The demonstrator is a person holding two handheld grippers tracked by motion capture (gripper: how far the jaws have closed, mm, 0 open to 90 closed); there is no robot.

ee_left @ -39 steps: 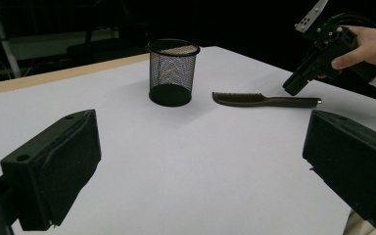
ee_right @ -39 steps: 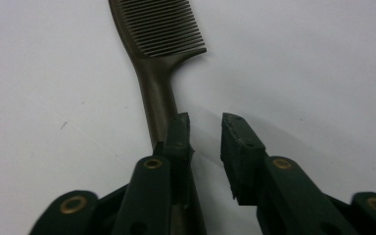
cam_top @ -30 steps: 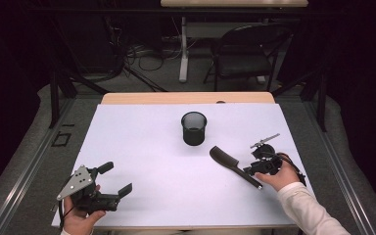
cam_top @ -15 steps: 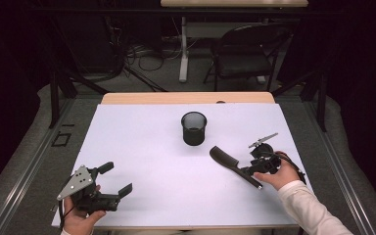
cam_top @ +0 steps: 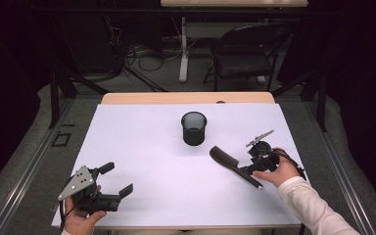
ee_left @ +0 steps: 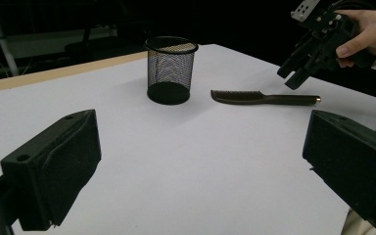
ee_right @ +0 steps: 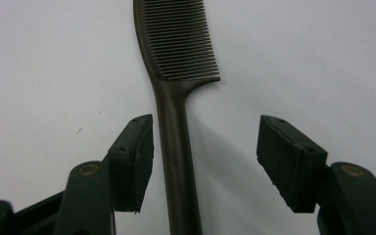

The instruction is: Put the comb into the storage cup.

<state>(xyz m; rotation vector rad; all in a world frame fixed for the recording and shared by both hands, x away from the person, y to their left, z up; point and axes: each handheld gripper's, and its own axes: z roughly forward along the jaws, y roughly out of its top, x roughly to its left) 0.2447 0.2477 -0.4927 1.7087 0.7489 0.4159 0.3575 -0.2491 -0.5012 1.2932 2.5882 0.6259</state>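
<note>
With the right gripper (ee_right: 200, 164) spread wide and holding nothing, the comb (ee_right: 176, 98), lying flat between its fingers (ee_right: 134, 161) but nearer the left one, could be pushed sideways if closed off-centre.

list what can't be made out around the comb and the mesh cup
- Dark brown plastic comb: right gripper view, both ends cut off by the frame edges.
- Black wire-mesh cup: high view, its inside is too dark and small to read.
</note>
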